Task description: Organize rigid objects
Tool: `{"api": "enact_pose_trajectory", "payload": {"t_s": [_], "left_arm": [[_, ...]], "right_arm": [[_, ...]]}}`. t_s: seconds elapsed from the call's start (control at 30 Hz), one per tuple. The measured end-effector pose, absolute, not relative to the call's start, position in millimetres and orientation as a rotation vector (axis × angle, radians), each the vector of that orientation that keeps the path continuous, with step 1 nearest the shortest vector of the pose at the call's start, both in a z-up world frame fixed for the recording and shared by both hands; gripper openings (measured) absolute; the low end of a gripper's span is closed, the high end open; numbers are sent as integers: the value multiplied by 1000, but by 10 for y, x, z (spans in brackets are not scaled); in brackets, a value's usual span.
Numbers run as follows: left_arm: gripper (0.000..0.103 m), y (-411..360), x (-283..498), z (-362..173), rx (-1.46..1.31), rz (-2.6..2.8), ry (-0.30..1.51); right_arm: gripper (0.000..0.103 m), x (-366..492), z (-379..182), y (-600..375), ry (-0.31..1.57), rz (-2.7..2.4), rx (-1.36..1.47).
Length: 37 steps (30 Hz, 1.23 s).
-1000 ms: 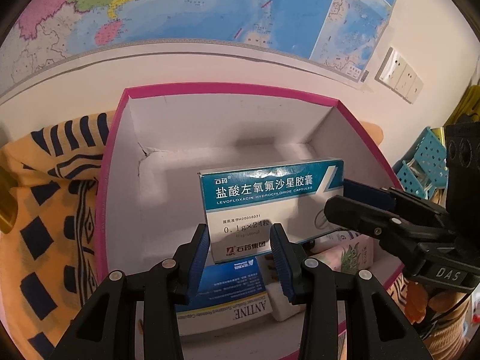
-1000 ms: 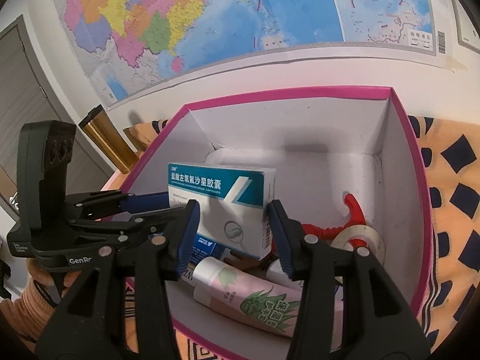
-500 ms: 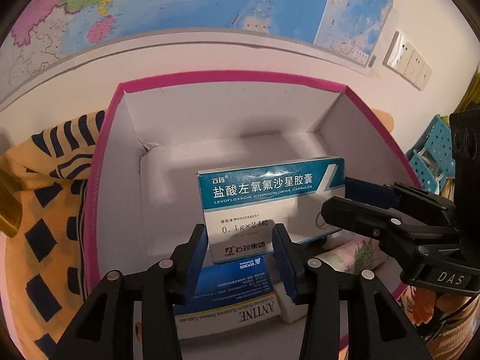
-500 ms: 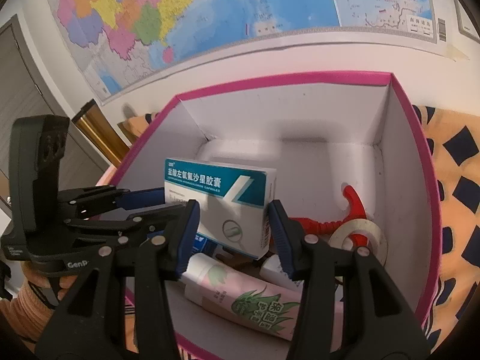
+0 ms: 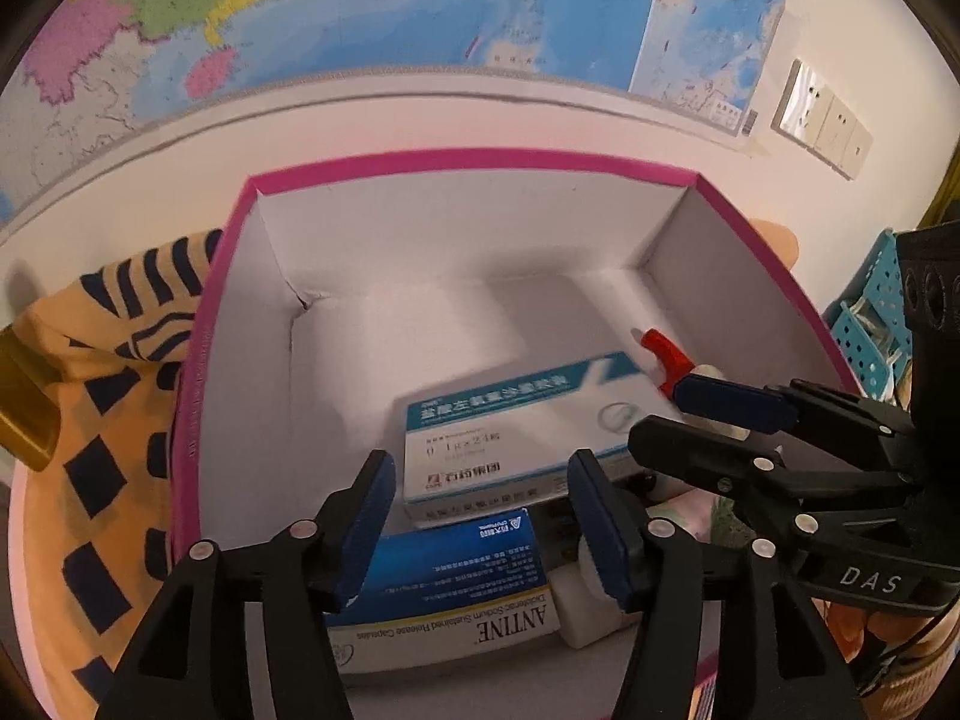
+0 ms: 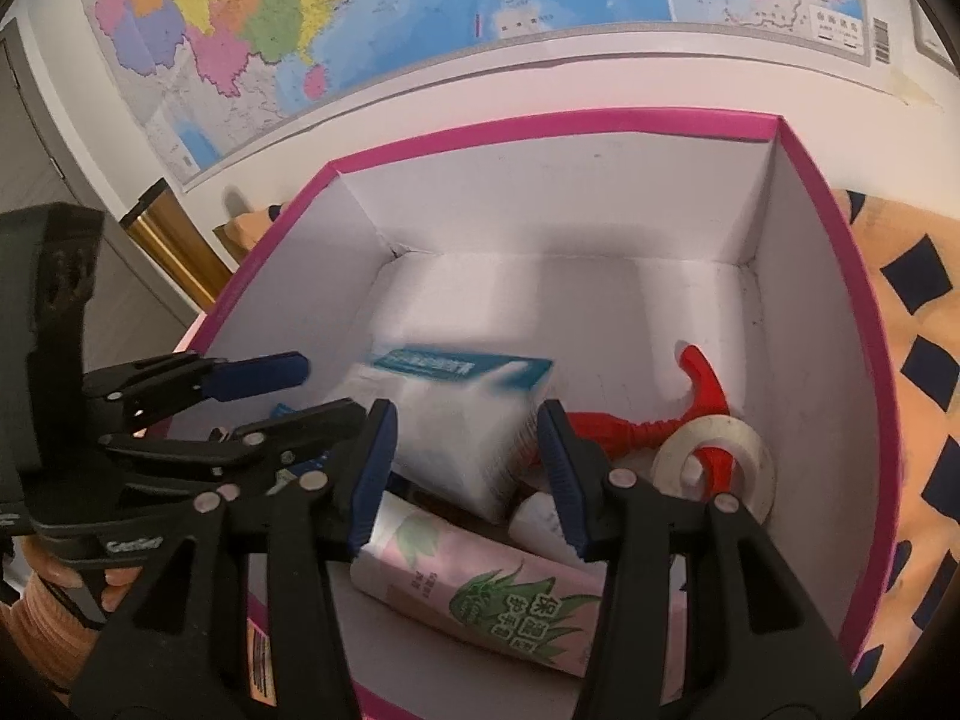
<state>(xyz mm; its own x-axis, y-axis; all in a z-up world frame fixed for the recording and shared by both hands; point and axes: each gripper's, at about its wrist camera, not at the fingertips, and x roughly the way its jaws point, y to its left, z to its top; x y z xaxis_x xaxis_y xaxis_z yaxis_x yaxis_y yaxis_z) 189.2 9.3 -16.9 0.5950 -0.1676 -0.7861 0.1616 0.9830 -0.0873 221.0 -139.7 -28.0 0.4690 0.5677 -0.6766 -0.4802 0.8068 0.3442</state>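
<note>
- Left wrist view: left hand-held gripper (image 5: 480,525) at bottom centre, jaws just been opening, now apart w/ nothing pressed between; released.
- Teal-and-white medicine box (image 5: 516,441) blurred, tilted, lying mid-frame inside pink-rimmed box (image 5: 474,159), just beyond the pads, not touching them.
- Under it at lower centre: blue-and-white carton (image 5: 456,576) marked "ANTINE".
- Right hand-held gripper (image 5: 714,420) at right edge, reaching into pink-rimmed box beside medicine box; red hook (image 5: 660,348) just above its tip.
- Map (image 5: 372,18) across top; wall sockets (image 5: 822,120) upper right; patterned cloth (image 5: 102,420) at left.
- Right wrist view: right hand-held gripper (image 6: 468,468) bottom centre, jaws apart; medicine box (image 6: 456,420) blurred between the pads w/ a gap each side, so not gripped.
- Pink tube (image 6: 480,588) lying low in frame; tape roll (image 6: 714,462) & red hook (image 6: 702,384) at right.
- Left hand-held gripper (image 6: 312,390) at left, jaws apart.
</note>
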Motion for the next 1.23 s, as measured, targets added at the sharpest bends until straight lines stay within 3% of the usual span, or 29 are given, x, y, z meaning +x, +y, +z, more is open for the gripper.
{"api": "enact_pose_trajectory", "payload": {"t_s": [0.1, 0.13, 0.17, 0.2, 0.33, 0.53, 1.23], "left_arm": [[73, 90, 1723, -64, -17, -199, 841], [84, 91, 1626, -14, -16, -189, 805], [90, 86, 1554, 24, -13, -184, 774], [91, 80, 1467, 63, -6, -185, 738], [103, 76, 1072, 188, 20, -183, 628], [103, 95, 540, 180, -11, -150, 548], [103, 107, 6, -350, 1, 27, 656]], "right_arm": [[51, 2132, -237, -1451, 846, 634, 103], [51, 2069, -196, -1484, 821, 628, 95], [51, 2029, -176, -1519, 807, 626, 93], [52, 1969, -138, -1548, 787, 624, 88], [66, 1628, 20, -1673, 684, 622, 56], [103, 966, 120, -1784, 509, 569, -36], [103, 179, -398, -1778, 566, 505, -45]]}}
